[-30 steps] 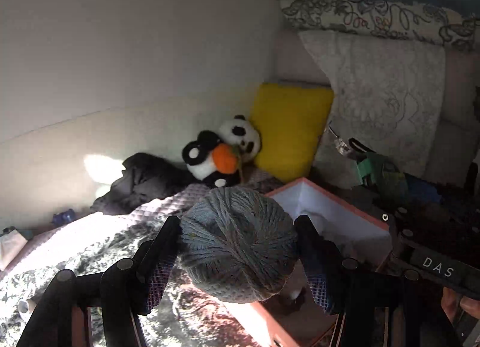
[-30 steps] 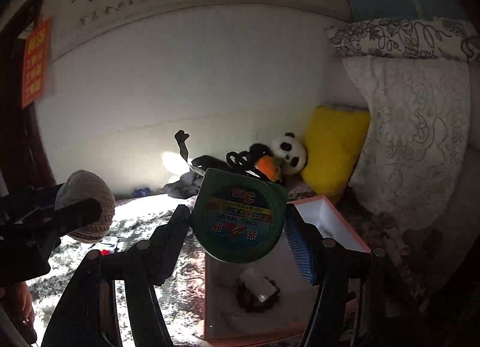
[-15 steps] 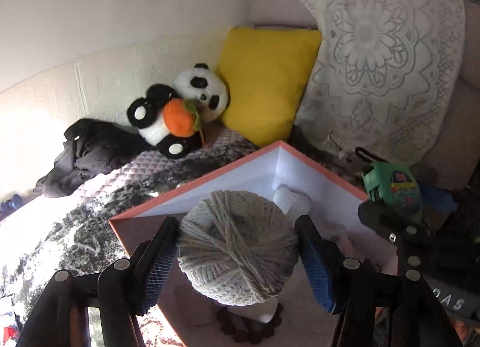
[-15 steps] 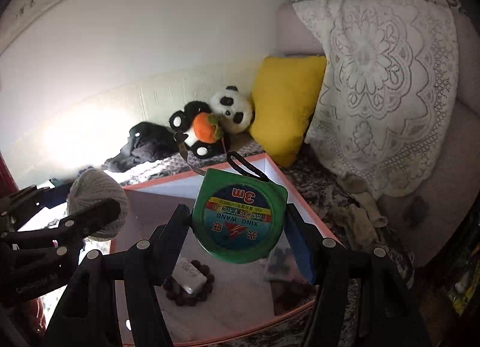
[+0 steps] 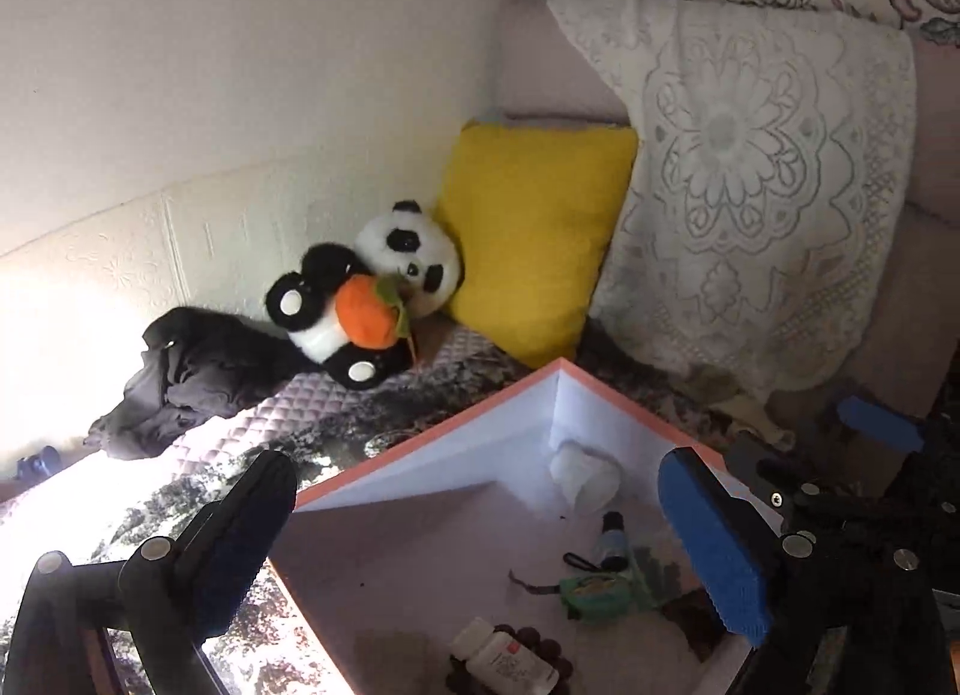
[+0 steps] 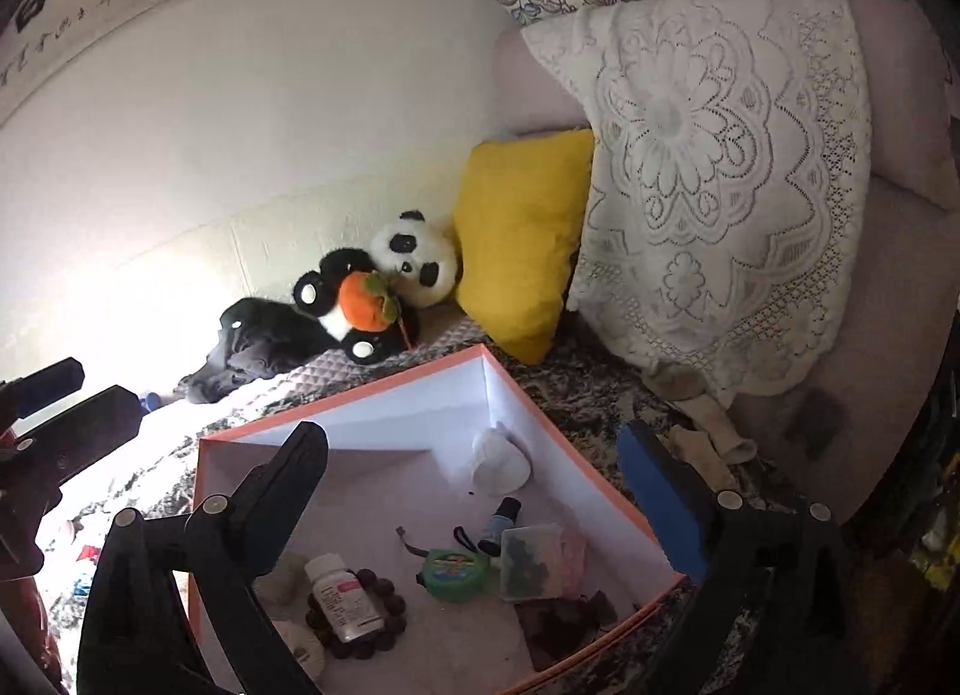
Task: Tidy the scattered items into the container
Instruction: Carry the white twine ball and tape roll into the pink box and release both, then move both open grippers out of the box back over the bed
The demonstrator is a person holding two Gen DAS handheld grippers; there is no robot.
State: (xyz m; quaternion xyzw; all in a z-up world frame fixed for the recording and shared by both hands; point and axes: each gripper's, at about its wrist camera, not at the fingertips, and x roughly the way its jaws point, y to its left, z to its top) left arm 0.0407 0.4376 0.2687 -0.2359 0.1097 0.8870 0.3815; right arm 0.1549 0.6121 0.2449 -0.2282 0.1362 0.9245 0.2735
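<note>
The orange-rimmed white box (image 6: 540,413) lies on the bed; it also shows in the left wrist view (image 5: 432,437). Inside lie a green tape measure (image 6: 454,574), a white pill bottle (image 6: 342,596) on dark beads, a pale yarn ball (image 6: 303,650) at the near left, a small dropper bottle (image 6: 501,518), a clear plastic case (image 6: 534,560) and a white crumpled thing (image 6: 500,464). My left gripper (image 5: 480,527) is open and empty above the box. My right gripper (image 6: 486,491) is open and empty above the box. The left gripper's fingers (image 6: 72,419) show at the right view's left edge.
A panda plush (image 6: 375,287) with an orange fruit, a yellow cushion (image 6: 519,233) and dark clothing (image 6: 258,341) lie against the wall behind the box. A lace-covered sofa back (image 6: 720,173) rises at right. Socks (image 6: 708,437) lie beside the box's right rim.
Both grippers opened. The yarn ball left my left gripper and the green tape measure left my right gripper; both now lie in the box.
</note>
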